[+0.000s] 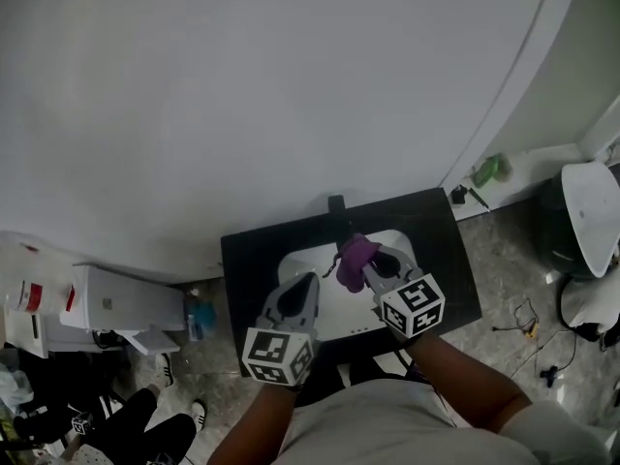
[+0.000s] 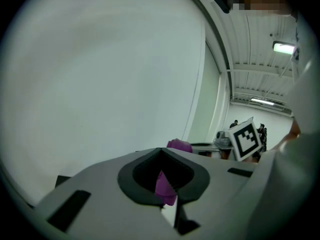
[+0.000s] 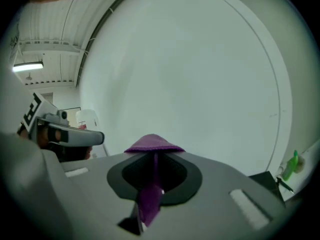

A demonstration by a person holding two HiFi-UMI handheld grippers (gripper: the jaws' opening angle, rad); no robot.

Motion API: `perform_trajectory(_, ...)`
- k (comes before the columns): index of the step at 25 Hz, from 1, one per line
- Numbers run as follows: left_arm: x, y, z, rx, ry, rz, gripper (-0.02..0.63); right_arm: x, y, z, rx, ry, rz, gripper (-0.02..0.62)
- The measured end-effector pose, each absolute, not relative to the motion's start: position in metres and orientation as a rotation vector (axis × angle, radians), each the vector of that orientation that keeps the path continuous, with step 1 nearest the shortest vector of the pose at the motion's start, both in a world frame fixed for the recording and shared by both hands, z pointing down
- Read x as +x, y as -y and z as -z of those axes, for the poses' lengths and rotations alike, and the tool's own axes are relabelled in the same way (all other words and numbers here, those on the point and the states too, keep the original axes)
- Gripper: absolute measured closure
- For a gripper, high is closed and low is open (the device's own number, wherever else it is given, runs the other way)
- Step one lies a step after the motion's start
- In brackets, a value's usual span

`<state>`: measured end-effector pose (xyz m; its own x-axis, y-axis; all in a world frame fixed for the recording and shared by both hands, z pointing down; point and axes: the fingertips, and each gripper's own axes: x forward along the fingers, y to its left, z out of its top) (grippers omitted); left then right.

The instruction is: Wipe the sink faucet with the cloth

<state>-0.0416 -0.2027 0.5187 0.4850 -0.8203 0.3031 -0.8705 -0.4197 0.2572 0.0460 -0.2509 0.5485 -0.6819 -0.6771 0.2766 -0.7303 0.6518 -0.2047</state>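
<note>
A purple cloth (image 1: 356, 259) is bunched above the white sink (image 1: 302, 260), which is set in a black counter (image 1: 254, 264). The black faucet (image 1: 336, 204) stands at the sink's far edge, just beyond the cloth. My right gripper (image 1: 372, 262) is shut on the cloth; in the right gripper view the cloth (image 3: 152, 144) caps the closed jaws and a strip hangs down between them. My left gripper (image 1: 310, 279) sits to the cloth's left with its jaws closed. A purple strip (image 2: 165, 186) is pinched between them in the left gripper view.
A large white wall rises behind the counter. A white cabinet (image 1: 116, 308) stands on the floor at the left. A green bottle (image 1: 491, 170) sits on a ledge at the right. Further right is a white-lidded bin (image 1: 591, 216), with cables (image 1: 528, 318) on the floor.
</note>
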Motion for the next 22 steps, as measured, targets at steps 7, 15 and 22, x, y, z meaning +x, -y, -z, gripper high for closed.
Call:
perform_trajectory(7, -0.055, 0.226, -0.541, 2.322, 1.358, -0.215, 0.600, 0.012, 0.395, -0.609, 1.177, 2.535, -0.402, 0.571)
perform_trajectory(15, -0.079, 0.240, -0.561, 2.276, 1.341, -0.207, 0.600, 0.012, 0.334, -0.669, 1.105, 2.430, -0.486, 0.572)
perform_trajectory(22, -0.085, 0.244, -0.553, 2.293, 1.338, -0.217, 0.600, 0.000, 0.401, -0.641, 1.158, 2.467, -0.404, 0.571)
